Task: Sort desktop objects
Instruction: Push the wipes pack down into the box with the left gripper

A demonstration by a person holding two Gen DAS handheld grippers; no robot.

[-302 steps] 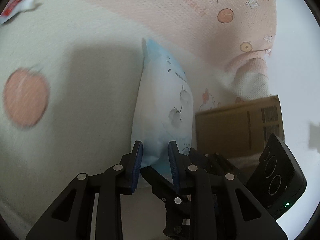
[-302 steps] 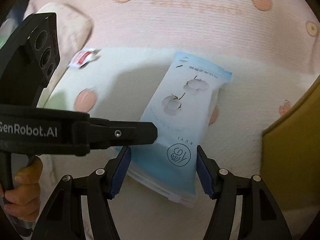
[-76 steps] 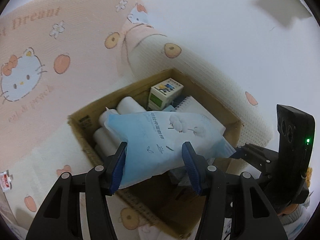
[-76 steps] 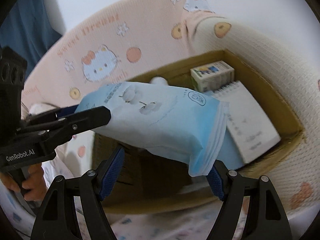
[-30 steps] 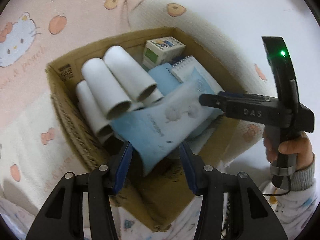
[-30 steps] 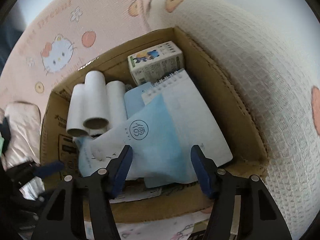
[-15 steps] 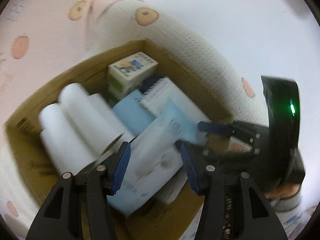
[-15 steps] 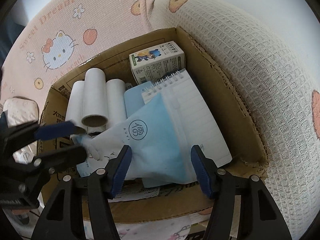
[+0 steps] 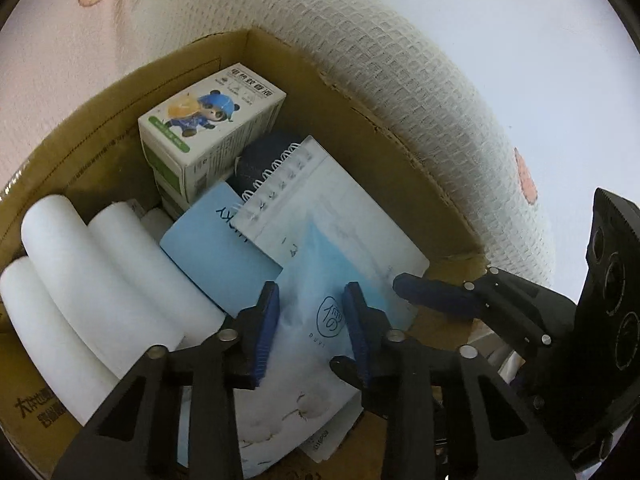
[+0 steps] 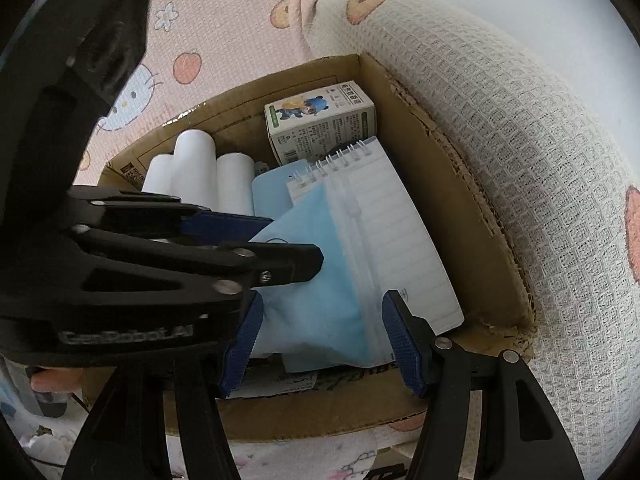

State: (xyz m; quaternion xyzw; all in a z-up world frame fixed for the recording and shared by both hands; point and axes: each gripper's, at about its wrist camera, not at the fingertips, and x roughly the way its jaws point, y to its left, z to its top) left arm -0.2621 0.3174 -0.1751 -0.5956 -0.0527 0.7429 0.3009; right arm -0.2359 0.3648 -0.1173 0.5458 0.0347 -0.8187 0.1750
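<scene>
A light blue pack of cotton pads (image 9: 320,312) lies in the cardboard box (image 9: 360,92), on top of a spiral notebook (image 9: 352,196). My left gripper (image 9: 312,332) is open, its jaws on either side of the pack's logo end. My right gripper (image 10: 320,340) is open, its jaws astride the pack (image 10: 316,280) at the box's near edge (image 10: 320,404). The left gripper's fingers (image 10: 240,220) cross the right wrist view from the left, over the pack.
The box also holds several white paper rolls (image 9: 92,280), a small printed carton (image 9: 212,132), a blue card (image 9: 216,256) and the lined notebook (image 10: 396,232). A cream waffle blanket (image 10: 520,152) presses along the box's right wall. Pink cartoon-cat bedding (image 10: 224,40) lies behind.
Both grippers carried the pack from the bed into the box and let go. In the last half second the left gripper moved lower and closer over the pack; the right stayed open at the near edge.
</scene>
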